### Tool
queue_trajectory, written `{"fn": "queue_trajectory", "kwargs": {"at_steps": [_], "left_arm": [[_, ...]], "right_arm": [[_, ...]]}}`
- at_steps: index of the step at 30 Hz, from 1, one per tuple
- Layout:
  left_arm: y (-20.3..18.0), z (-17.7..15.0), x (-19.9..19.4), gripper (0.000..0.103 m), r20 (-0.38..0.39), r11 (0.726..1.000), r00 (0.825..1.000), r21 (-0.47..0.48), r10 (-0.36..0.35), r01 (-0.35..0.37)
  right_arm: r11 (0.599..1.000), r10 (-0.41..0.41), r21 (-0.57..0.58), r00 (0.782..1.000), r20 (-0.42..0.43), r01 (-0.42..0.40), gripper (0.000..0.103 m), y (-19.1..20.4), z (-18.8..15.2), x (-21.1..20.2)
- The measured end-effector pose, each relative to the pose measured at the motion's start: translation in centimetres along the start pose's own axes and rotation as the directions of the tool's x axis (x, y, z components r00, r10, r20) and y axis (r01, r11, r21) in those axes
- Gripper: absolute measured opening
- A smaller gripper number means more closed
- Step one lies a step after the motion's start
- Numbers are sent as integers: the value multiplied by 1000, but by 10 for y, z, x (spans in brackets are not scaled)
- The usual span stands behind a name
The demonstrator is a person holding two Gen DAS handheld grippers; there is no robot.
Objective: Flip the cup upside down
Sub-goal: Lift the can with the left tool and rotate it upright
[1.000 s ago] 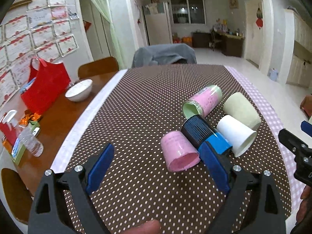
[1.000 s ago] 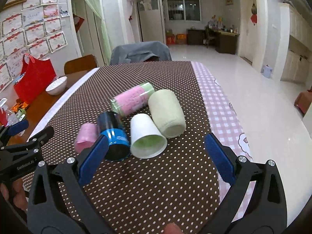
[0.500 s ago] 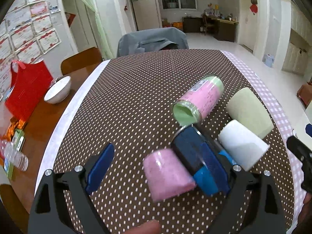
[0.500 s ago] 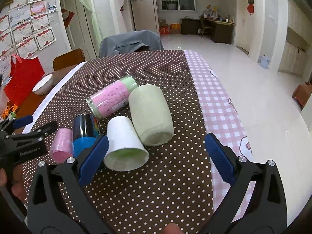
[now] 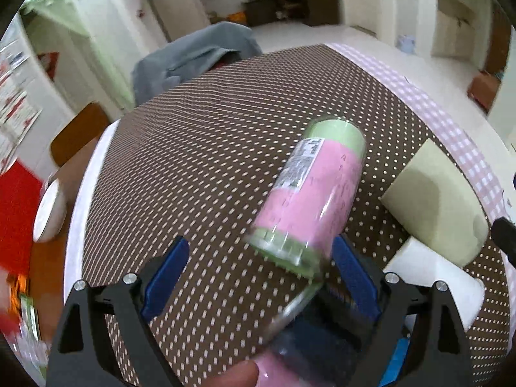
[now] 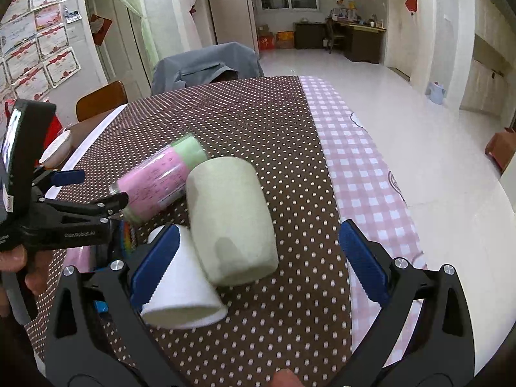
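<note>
While the pink-and-green cup [image 5: 311, 195] lies on its side on the dotted tablecloth [image 5: 200, 148], long axis running diagonally, its mouth faces the left gripper [image 5: 258, 272], whose jaws gape wide around it. The right gripper [image 6: 258, 258] hangs wide open, holding nothing.

five cups lay on their sides, clustered on the dotted cloth.
a pink-and-green clear tumbler [image 6: 161, 180], pale green cup [image 6: 230, 225], white paper cup [image 6: 183, 293], dark blue ribbed cup [image 5: 322, 332] and pink cup [image 5: 280, 371], mostly touching.
</note>
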State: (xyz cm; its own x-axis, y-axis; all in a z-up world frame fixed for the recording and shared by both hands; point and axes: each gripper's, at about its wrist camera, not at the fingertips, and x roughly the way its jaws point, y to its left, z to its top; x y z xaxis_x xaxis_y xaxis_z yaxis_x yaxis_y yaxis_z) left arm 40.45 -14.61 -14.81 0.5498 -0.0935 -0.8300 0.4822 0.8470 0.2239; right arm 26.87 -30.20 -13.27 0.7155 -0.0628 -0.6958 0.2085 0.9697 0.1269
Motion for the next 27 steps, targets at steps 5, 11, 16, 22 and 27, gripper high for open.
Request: {"fn": "queue_trajectory", "kwargs": {"at_steps": [5, 11, 16, 22, 27], "left_arm": [[-10, 22, 27, 89, -49, 992, 995, 89, -84, 88], [-16, 45, 47, 89, -108, 981, 983, 114, -147, 159], [-24, 64, 52, 89, -118, 973, 980, 144, -162, 178], [-32, 78, 73, 89, -145, 972, 978, 157, -151, 173], [-22, 85, 92, 69, -188, 964, 950, 50, -249, 262]], "right_arm": [[1000, 2, 12, 1000, -19, -2, 97, -2, 9, 21], [1000, 6, 20, 999, -35, -5, 97, -4, 12, 36], [999, 12, 30, 999, -31, -11, 97, -5, 13, 38], [999, 18, 40, 999, -27, -17, 97, -8, 15, 37], [998, 21, 53, 1000, -21, -19, 97, -12, 13, 31]]}}
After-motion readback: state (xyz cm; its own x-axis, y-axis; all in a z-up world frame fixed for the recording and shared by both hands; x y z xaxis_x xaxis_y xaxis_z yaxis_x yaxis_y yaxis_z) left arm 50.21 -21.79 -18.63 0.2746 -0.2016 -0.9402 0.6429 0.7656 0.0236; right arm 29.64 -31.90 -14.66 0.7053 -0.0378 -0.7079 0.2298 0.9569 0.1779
